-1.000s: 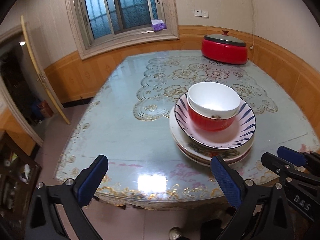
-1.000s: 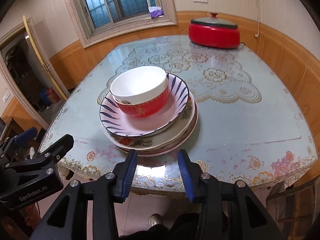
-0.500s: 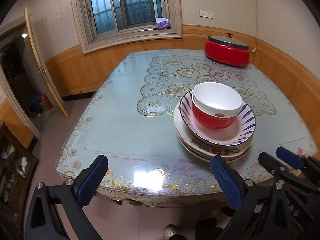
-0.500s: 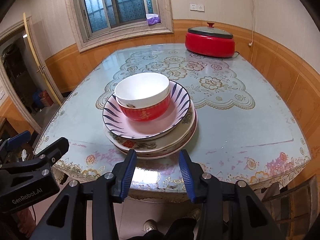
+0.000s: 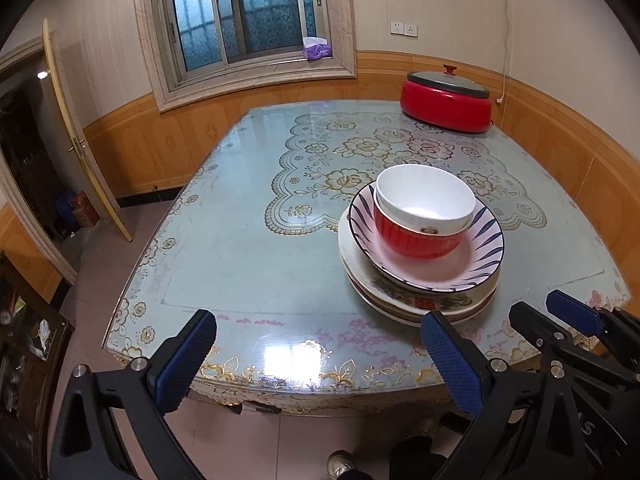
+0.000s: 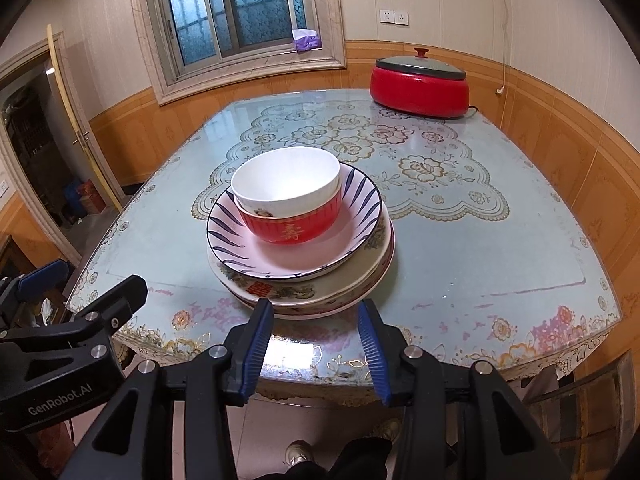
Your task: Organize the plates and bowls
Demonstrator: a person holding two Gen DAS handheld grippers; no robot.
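Note:
A stack stands near the table's front edge: a white bowl [image 5: 424, 198] [image 6: 286, 180] nested in a red bowl [image 5: 416, 240] [image 6: 292, 226], inside a pink striped deep plate [image 5: 472, 264] [image 6: 240, 240], on flowered flat plates [image 5: 404, 300] [image 6: 320, 292]. My left gripper [image 5: 320, 356] is wide open and empty, off the front edge, left of the stack. My right gripper [image 6: 316, 352] is open and empty, just in front of the stack. Each gripper shows in the other's view, the right one [image 5: 560, 328] and the left one [image 6: 80, 300].
The glass-topped table [image 5: 248, 248] [image 6: 480, 248] carries a lace-pattern cloth. A red lidded electric pot [image 5: 446, 100] [image 6: 418, 86] sits at the far right corner by the wall. An open door [image 5: 76, 140] is left; a chair [image 6: 592, 400] is at the lower right.
Both grippers have drawn back and up from the table, so the stack looks smaller and farther. The dishes have not moved. Both grippers' jaw gaps are unchanged.

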